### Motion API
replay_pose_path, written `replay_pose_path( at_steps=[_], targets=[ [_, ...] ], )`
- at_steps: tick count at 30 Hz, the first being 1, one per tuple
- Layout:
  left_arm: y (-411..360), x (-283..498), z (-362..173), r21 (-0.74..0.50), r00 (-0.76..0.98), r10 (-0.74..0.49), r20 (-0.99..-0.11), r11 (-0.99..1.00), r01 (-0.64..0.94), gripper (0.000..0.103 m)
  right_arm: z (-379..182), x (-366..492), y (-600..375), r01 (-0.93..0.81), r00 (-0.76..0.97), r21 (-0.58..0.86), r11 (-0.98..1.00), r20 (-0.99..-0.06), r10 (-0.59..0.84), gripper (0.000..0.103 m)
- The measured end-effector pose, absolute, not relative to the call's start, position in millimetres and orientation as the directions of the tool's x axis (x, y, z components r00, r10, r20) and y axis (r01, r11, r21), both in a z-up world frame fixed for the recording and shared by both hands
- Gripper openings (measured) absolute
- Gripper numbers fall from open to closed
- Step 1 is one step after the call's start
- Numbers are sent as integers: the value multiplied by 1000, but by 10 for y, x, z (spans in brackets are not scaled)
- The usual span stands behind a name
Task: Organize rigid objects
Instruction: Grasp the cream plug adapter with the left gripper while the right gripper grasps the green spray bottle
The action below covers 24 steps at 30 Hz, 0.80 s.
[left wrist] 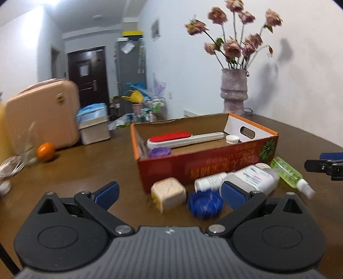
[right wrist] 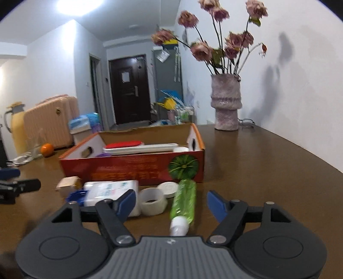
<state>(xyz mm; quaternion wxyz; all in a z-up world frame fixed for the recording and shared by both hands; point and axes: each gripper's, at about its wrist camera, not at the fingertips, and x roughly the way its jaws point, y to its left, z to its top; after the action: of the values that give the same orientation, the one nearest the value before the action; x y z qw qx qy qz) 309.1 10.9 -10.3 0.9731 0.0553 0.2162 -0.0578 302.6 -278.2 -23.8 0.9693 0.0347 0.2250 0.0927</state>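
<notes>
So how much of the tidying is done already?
Some is done: the red brush and a white cap lie in the box. Nothing is held; the right claw is open around the green bottle. The white bottle, blue lid and beige cube still wait outside.

A bright ceiling light (right wrist: 80,5) blows out to white glare at the top left of both views and lights the room evenly, leaving soft grey shadows on the white wall (left wrist: 285,64) to the right of the textured pink vase of dried roses (left wrist: 234,90). The glossy brown desk (right wrist: 268,171) shows a dull sheen. Motion blur smears the near clutter, most on the ribbed blue plastic cap (left wrist: 205,205) and the clear green bottle (right wrist: 185,198), while fisheye distortion bends walls and darkens the corners.
</notes>
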Motion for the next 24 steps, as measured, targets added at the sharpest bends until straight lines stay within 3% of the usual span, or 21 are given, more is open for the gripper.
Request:
replay_pose_path(
  at_steps=[3,7,11,14,15,18,24],
  targets=[
    [94,3469,-162,113,882,-92,-462,980,161,103,-262,3263,-2799,-179,863,102,978,-462,206,63],
    [124,3840,-269,44,834,-136,-534,981,187,100,-346,3533,-2825,-187,839,108,976,-499,216,59],
    [198,3998,-426,-13,808,-151,-569,985,174,89,-464,3735,-2847,-173,818,124,977,-535,212,52],
    [274,4059,-518,-58,781,-175,-600,983,175,66,-557,3858,-2836,-155,794,118,981,-577,195,43],
    [305,4084,-549,-78,769,-187,-611,981,177,64,-581,3884,-2838,-155,789,124,980,-582,199,42],
    [343,4111,-580,-103,760,-212,-615,977,189,62,-623,3922,-2851,-147,783,145,979,-588,204,34],
    [311,4093,-602,-77,771,-201,-605,978,195,62,-679,3880,-2897,-127,779,158,979,-595,197,32]
  ],
)
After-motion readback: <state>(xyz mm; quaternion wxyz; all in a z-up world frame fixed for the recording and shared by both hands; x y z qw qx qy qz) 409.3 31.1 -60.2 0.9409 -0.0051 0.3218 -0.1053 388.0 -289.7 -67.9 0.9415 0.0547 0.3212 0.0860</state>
